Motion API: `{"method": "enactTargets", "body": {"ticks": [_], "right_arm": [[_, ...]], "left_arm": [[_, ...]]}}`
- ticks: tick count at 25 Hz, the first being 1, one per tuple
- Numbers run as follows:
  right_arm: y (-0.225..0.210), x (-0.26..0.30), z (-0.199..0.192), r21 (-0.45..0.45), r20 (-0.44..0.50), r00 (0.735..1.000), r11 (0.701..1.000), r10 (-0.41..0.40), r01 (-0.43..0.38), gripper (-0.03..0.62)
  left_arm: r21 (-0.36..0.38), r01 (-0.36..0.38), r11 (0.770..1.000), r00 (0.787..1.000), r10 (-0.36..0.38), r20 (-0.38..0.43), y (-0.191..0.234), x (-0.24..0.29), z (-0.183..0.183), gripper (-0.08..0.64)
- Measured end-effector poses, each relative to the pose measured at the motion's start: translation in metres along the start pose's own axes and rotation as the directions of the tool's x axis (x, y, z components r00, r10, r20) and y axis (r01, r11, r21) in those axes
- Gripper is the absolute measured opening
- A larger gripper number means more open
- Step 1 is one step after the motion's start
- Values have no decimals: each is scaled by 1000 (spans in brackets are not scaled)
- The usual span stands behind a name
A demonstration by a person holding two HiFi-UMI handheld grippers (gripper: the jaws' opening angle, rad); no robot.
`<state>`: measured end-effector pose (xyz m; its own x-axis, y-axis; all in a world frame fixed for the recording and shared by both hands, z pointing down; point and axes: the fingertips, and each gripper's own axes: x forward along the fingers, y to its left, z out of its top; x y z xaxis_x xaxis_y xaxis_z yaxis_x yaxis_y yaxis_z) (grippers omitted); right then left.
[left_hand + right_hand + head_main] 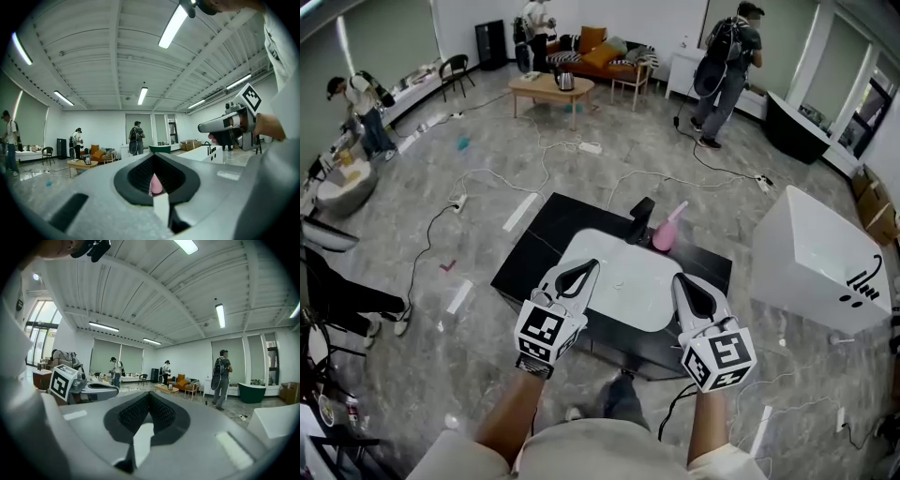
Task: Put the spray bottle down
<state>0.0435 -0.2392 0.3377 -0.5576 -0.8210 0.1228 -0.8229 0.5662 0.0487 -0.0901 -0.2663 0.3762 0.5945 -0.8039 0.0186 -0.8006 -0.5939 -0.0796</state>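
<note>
The pink spray bottle rests on the far edge of the white tabletop, apart from both grippers. In the left gripper view a sliver of the bottle shows through the gap behind the jaws. My left gripper is held over the table's near left edge, its jaws closed tip to tip with nothing in them. My right gripper hovers over the near right edge, likewise shut and empty. Each gripper view shows its own jaws meeting, left gripper and right gripper, pointing out level across the room.
A black object stands just left of the bottle. A white tub-like block sits to the right. Cables trail over the floor. A person with a backpack stands at the back, others near a low table.
</note>
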Motion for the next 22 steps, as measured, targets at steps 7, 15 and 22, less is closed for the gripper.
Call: {"method": "enactTargets", "body": {"ticks": [7,15,22], "right_arm": [[46,-24,9,-40,4,999,999,32,-32,8],[72,-32,16,-66,-9,999,997,42,-43,8],[82,-37,23,-82,-8,999,996,44,-45,6]], "left_arm": [[36,-13,999,1000,13,3,-10,-51,11,2],[69,-22,997,999,20,35,-15,-81,28,2],[100,-24,995,999,21,31,-16,-91,33,3]]}}
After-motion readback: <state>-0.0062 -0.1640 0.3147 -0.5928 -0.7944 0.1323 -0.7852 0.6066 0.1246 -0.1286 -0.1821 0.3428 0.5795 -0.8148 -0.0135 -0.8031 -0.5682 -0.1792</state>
